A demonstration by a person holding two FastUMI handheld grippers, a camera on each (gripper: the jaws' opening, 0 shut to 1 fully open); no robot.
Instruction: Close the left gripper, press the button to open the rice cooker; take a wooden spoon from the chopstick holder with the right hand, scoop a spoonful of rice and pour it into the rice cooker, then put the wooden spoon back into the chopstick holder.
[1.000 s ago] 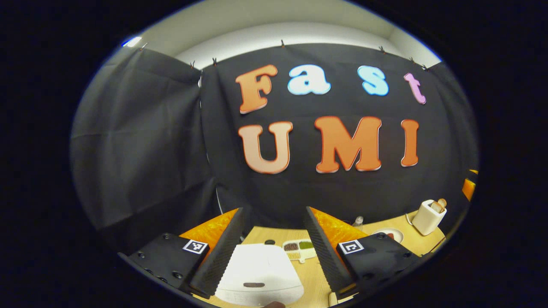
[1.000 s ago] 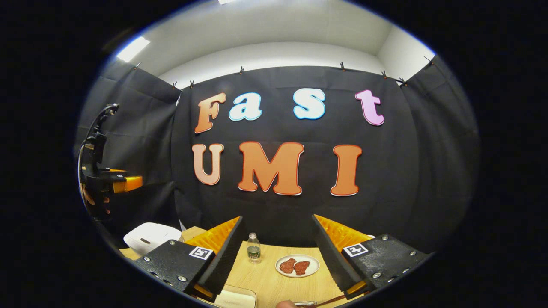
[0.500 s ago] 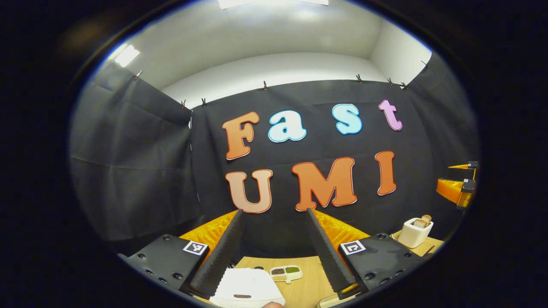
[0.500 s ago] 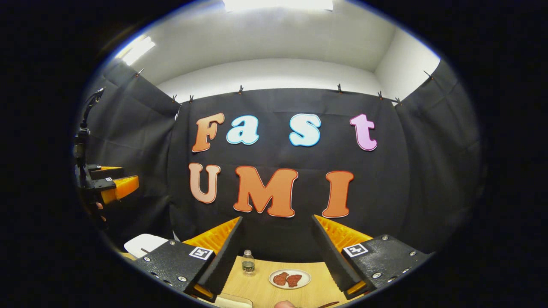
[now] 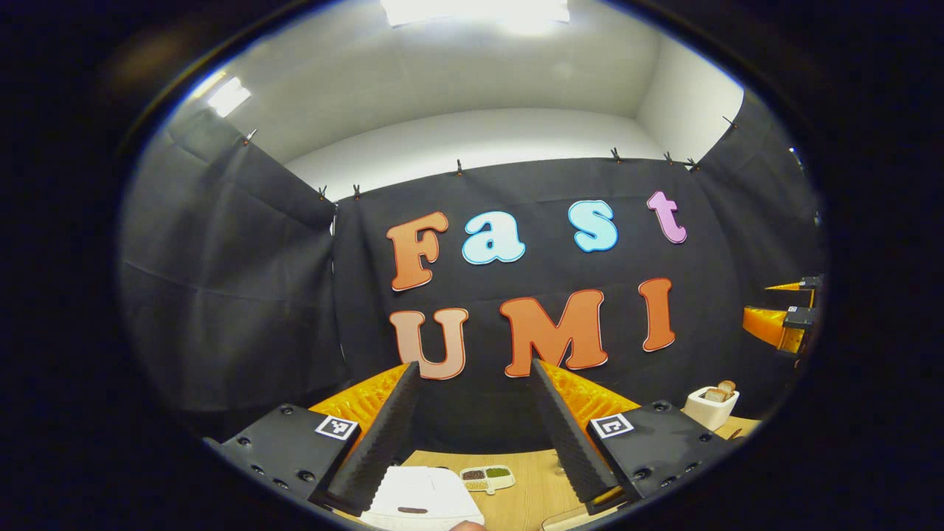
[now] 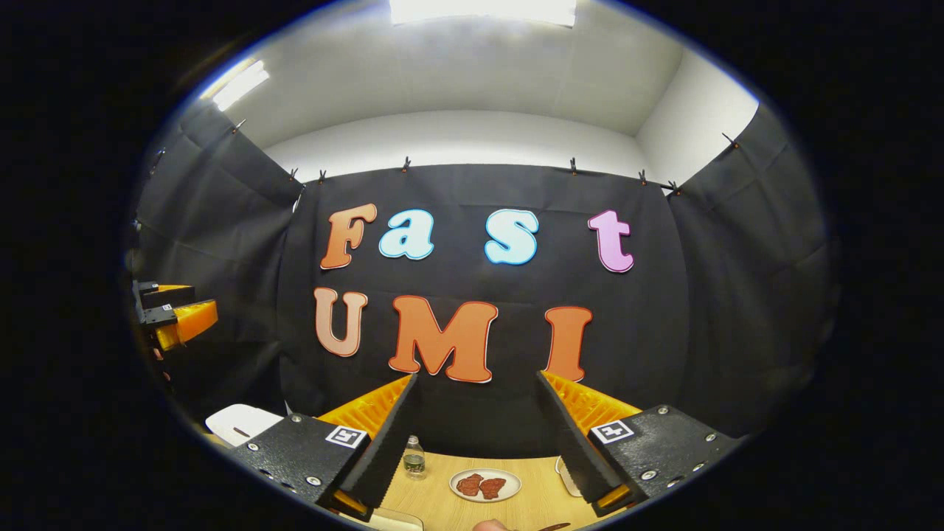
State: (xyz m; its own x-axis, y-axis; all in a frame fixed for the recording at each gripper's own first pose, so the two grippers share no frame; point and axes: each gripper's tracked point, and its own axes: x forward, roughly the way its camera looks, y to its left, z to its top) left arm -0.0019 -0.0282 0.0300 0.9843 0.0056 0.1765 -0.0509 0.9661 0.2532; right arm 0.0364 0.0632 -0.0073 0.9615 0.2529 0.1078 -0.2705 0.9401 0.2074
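Both of your grippers are held up off the table with their fingers spread wide and nothing between them. In the left gripper view, your left gripper fills the bottom middle of the frame, and the white rice cooker lies at the very bottom edge, just below and between the fingertips, with its lid down and a dark oval button on the near face. Just right of the cooker, on the wooden table, you can see a small divided tray of grains. The white chopstick holder stands at the lower right of that frame, well apart from the cooker, with the wooden spoon poking out of its top. Your other gripper shows at the far right edge of that view, raised above the holder.

In the right gripper view, your right gripper sits at the bottom middle. Between its fingers, low in the frame, you see a small bottle at the left finger's tip and a white plate of reddish food beside it. The rice cooker appears at the lower left there, partly hidden behind the left finger's mount. Your left gripper shows at the far left edge, above the cooker.
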